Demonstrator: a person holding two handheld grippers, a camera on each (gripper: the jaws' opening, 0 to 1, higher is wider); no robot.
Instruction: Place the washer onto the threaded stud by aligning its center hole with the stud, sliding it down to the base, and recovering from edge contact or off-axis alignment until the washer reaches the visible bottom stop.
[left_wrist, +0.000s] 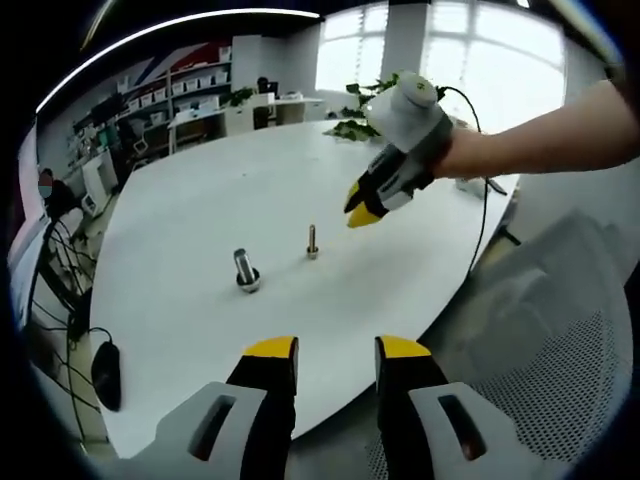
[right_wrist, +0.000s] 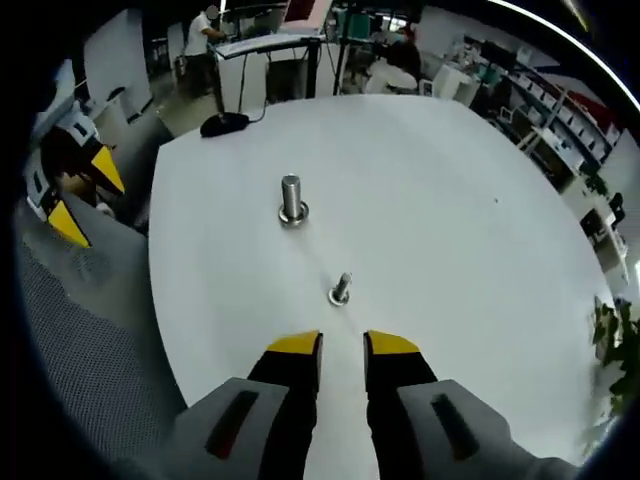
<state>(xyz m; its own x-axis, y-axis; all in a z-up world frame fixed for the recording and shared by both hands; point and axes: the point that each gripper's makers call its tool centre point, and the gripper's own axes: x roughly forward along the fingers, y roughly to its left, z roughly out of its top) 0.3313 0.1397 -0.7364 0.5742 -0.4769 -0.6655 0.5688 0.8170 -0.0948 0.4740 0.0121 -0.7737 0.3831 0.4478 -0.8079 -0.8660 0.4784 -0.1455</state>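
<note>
A broad white worktop (left_wrist: 200, 190) with a curved edge carries two upright metal pieces near its middle: a thick stud (left_wrist: 246, 270) with a ring at its base and, near it, a slimmer bolt (left_wrist: 312, 242). A black mouse (right_wrist: 224, 123) rests at one edge.

both grippers, left (left_wrist: 337, 348) and right (right_wrist: 343, 344), hover with fingers parted.

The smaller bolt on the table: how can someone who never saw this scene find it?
On the white round table two metal bolts stand upright. The smaller bolt stands nearest the right gripper. It is thinner and shorter than the larger bolt beyond it.
</note>
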